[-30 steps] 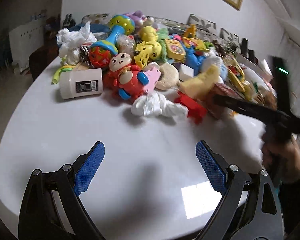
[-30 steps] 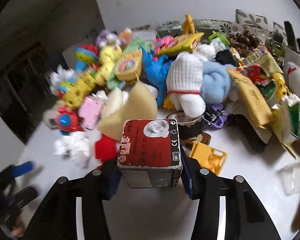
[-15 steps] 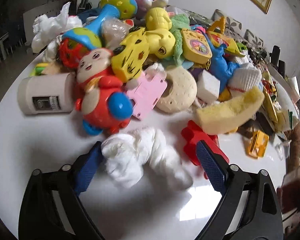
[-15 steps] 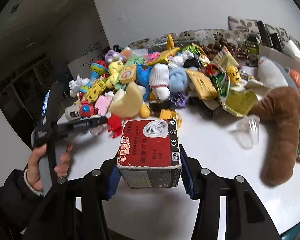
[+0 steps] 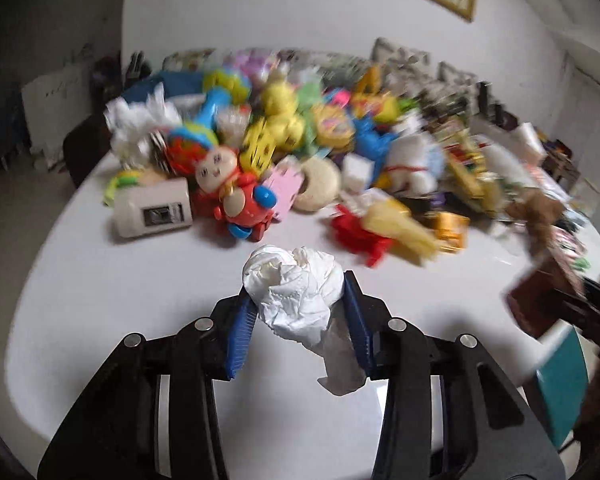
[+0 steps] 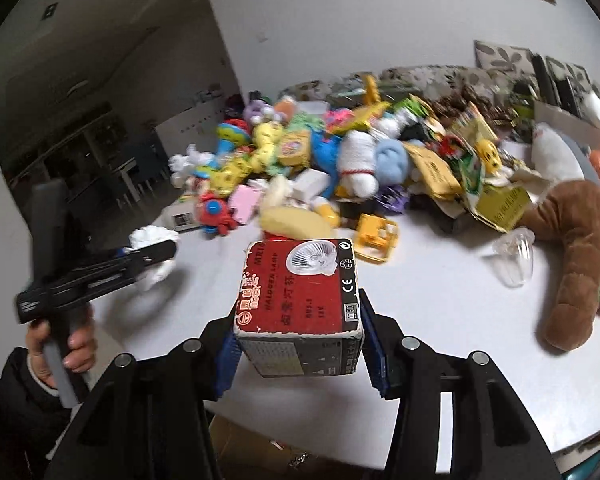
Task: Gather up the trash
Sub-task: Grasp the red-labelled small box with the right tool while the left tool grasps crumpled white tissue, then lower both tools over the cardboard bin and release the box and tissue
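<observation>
Crumpled tissue (image 5: 296,292) sat lower centre of frame, clamped in your left gripper (image 5: 300,320) whose jaws had just closed, loose tail hanging down. Lamp box (image 6: 300,300) lower centre, squeezed in right gripper (image 6: 300,344), long axis pointing away. Two pieces collected; wrappers (image 6: 432,168) upper right in pile remained.

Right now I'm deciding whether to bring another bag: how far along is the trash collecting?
Nothing visibly binned yet. In hand: the left gripper, jaws just closed, pinches a crumpled tissue; the right gripper clamps a red lamp box. Left on the table: another white wad, wrappers and a clear plastic cup among toys.
</observation>
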The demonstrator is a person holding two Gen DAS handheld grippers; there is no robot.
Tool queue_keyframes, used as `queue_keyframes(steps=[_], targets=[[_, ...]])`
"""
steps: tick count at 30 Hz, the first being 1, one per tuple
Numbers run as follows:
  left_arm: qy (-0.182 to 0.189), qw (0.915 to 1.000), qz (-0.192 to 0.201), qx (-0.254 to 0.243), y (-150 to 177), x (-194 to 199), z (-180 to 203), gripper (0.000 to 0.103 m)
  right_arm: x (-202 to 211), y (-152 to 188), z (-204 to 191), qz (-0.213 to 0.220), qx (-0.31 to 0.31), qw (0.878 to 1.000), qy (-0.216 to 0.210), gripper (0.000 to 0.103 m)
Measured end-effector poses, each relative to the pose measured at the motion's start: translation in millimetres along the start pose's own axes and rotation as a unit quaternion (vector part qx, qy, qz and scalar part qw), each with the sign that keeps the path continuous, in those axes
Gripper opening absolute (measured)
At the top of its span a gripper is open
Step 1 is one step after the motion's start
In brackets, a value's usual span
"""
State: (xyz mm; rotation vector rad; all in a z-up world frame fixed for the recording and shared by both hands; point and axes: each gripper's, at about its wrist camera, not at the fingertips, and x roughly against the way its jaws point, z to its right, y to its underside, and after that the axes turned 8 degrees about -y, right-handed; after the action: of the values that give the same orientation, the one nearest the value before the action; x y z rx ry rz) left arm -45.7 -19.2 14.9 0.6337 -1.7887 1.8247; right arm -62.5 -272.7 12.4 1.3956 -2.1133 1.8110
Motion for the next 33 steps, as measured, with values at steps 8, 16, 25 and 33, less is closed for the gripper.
queue_keyframes(steps=[8, 16, 25, 33], targets=[[-0.003, 0.9977, 0.025, -0.064, 38, 78, 13, 0.041, 25, 27, -55, -0.031, 0.046, 0.997, -0.045, 0.051], [0.038, 0.9934, -0.078, -0.075, 116, 68, 10, 0.042, 8, 97, -78, -0.145, 0.051, 0.985, -0.076, 0.052], [0.011, 0.9675, -0.217, -0.129, 210, -26, -1, 0.078, -63, 170, -43, -0.261, 0.010, 0.964, -0.045, 0.069], [0.049, 0.9811, -0.142, -0.122, 161, 23, -10, 0.081, -7, 71, -51, -0.135, 0.075, 0.986, -0.068, 0.071]])
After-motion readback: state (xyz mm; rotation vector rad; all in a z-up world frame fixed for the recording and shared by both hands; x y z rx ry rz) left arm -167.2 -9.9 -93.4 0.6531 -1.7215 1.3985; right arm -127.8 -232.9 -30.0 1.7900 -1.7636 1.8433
